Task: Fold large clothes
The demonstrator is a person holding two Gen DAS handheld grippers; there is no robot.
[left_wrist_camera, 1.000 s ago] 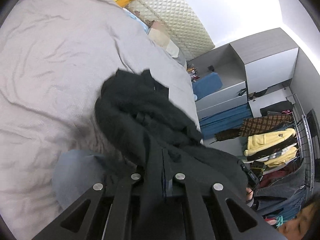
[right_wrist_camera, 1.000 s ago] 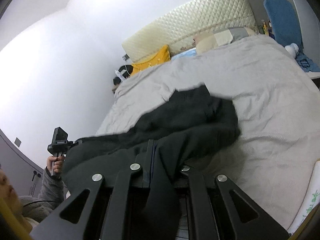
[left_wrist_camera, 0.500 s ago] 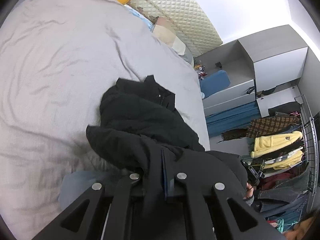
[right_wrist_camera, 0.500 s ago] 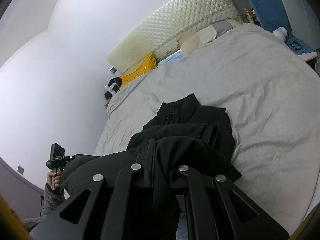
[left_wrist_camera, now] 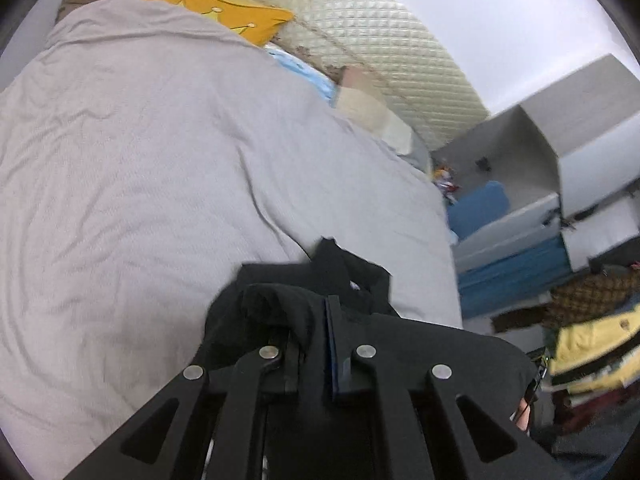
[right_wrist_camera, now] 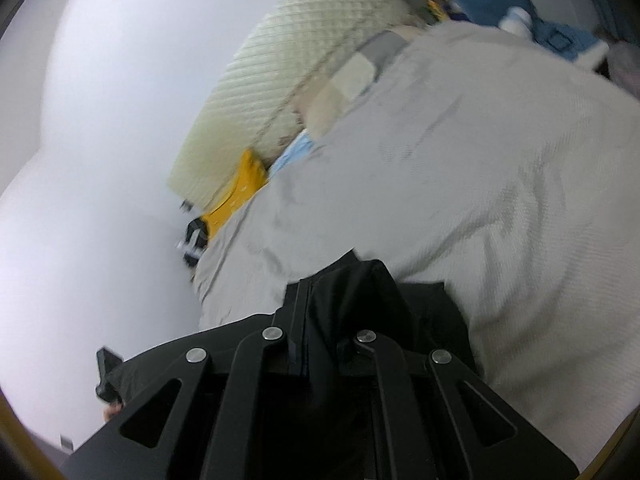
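Observation:
A black jacket hangs bunched between my two grippers over the near edge of a bed with a grey sheet. My left gripper is shut on a fold of the jacket, lifted above the sheet. My right gripper is shut on another part of the jacket; the cloth drapes over both fingers and hides their tips. The jacket's collar end lies on the sheet just ahead. The right wrist view is blurred by motion.
A quilted cream headboard, a yellow pillow and pale pillows lie at the bed's far end. Grey cabinets and a rack of hanging clothes stand to the right. A white wall runs along the bed's left.
Both grippers have lifted and pulled the jacket back toward the near edge of the bed. Less of it lies on the sheet now. Both views tilt up toward the headboard.

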